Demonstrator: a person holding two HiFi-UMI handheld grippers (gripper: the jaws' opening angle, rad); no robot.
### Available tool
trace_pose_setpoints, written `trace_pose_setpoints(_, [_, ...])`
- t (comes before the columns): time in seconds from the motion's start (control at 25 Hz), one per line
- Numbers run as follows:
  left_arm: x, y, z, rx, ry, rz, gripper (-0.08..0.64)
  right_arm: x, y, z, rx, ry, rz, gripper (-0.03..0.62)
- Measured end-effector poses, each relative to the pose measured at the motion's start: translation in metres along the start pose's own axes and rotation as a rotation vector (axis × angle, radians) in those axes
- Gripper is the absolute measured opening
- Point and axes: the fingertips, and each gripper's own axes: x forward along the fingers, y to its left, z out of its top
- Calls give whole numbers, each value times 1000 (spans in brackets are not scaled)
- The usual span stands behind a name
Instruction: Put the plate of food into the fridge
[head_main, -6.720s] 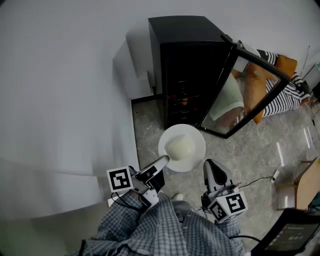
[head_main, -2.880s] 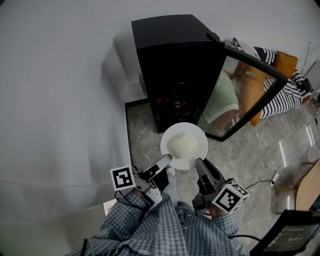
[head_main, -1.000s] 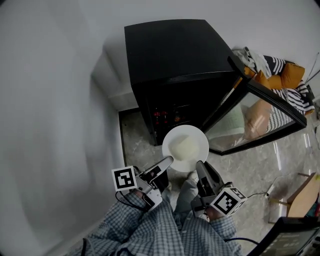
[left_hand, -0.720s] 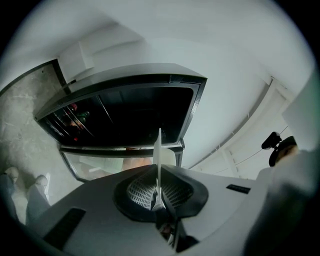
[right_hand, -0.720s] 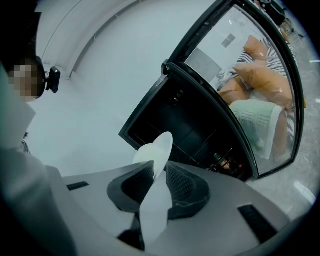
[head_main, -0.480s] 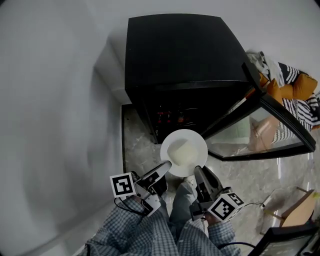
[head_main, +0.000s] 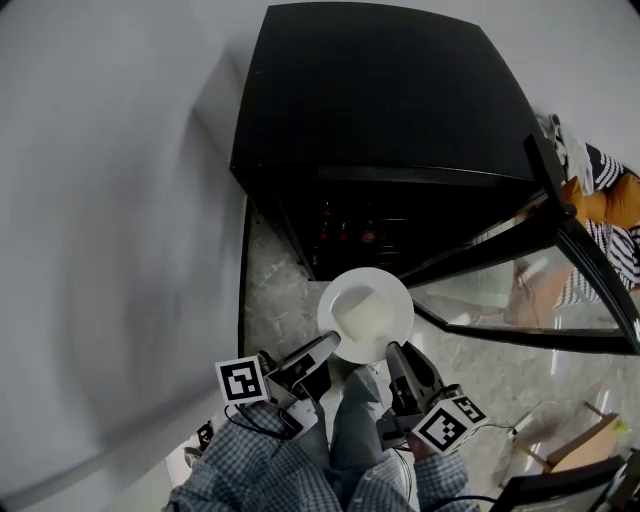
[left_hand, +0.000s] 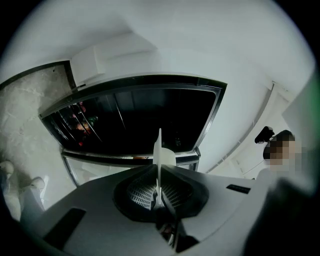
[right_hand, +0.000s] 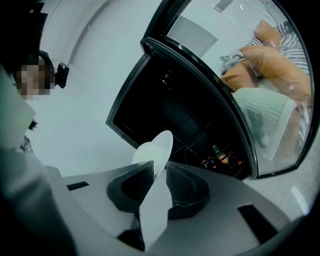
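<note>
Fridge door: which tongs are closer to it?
Right. The right tongs grip the plate at its edge on the glass door side; the left tongs grip its opposite edge, farther away.

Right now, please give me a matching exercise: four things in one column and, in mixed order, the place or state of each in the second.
1 plate
2 fridge door
3 left tongs
4 fridge

a stands open, with a glass pane
b shut on the plate's near-left rim
c black, its dark shelves in view
d white, carries pale food

Pairs: 1-d, 2-a, 3-b, 4-c
</note>
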Motion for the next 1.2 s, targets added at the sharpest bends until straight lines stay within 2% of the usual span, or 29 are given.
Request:
trace_pose_setpoints(0.88, [17,99,9,-35,-96,58,20,47,-88,-32,32,66,39,84])
trace_pose_setpoints(1.2, [27,126,8,-62,-124,47,20,55,-112,-36,16,85,30,84])
